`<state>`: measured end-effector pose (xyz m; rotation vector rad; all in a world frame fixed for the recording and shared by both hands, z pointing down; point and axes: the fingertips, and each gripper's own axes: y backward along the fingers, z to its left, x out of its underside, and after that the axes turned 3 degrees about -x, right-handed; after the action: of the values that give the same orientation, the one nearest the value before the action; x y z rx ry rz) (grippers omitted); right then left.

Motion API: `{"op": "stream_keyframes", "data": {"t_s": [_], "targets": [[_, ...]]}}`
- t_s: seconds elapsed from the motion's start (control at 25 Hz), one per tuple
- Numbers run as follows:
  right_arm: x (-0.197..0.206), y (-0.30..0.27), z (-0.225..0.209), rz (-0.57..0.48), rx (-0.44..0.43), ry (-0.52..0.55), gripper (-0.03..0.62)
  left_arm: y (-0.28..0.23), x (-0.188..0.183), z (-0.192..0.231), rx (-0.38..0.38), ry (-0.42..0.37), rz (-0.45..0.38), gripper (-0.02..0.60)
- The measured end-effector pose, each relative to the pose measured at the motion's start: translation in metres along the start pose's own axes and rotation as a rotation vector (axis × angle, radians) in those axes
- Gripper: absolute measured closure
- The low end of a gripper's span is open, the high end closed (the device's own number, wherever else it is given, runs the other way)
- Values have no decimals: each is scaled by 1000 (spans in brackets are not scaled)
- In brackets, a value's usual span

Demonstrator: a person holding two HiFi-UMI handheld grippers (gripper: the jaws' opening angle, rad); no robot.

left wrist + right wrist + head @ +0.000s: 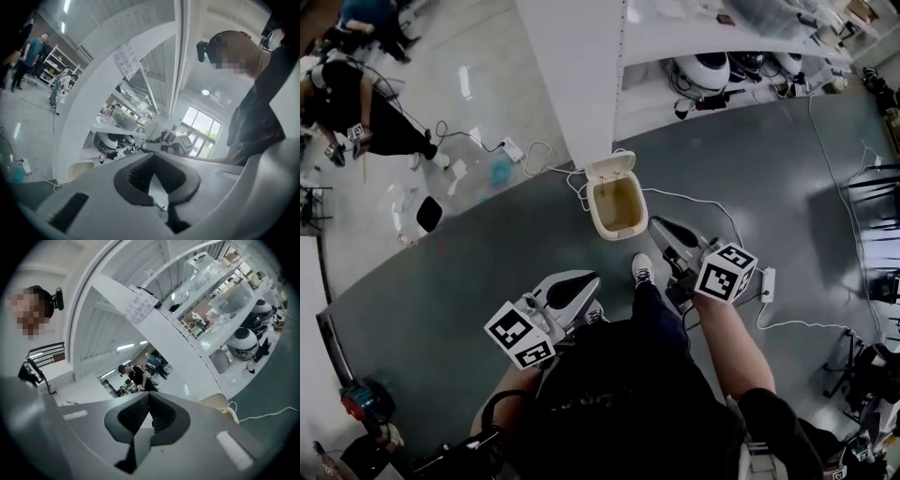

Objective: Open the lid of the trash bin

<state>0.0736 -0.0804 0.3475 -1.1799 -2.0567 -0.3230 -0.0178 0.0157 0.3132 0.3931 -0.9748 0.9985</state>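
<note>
Cream trash bin [617, 210], lid [611, 170] raised, at grey floor's [469, 281] far edge, cable [694, 199] alongside; left gripper [153, 155], right gripper [148, 393] jaws together, empty

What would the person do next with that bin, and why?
Probably nothing more than easing both grippers back to rest: the trash bin already stands open, its lid flipped up, and the left gripper and right gripper are shut, empty and clear of it.

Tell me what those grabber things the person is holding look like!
The left gripper and the right gripper match: smooth light-grey plastic shells that narrow to two jaws lined with dark ribbed pads. Each carries a white cube printed with black square markers. The person wears a black top.
</note>
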Motion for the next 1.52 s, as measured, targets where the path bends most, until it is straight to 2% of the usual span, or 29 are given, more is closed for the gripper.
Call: {"op": "stream_keyframes", "data": {"t_s": [0.28,0.44,0.6,0.84,1.08,1.52], "targets": [[-12,32,109,-69,-136,118,590,12,-15,-31,50,-44,-23,580],[-8,50,155,-83,-170,217,589,18,-21,-54,89,-66,-43,580],[4,62,187,-93,-196,261,589,26,-26,-70,126,-57,-59,580],[32,62,214,-66,-210,309,589,43,-33,-86,163,-18,-93,580],[56,59,227,-66,-235,213,589,62,-17,-91,164,7,-73,580],[65,59,234,-65,-220,224,588,75,-14,-91,149,-1,-77,580]]}}
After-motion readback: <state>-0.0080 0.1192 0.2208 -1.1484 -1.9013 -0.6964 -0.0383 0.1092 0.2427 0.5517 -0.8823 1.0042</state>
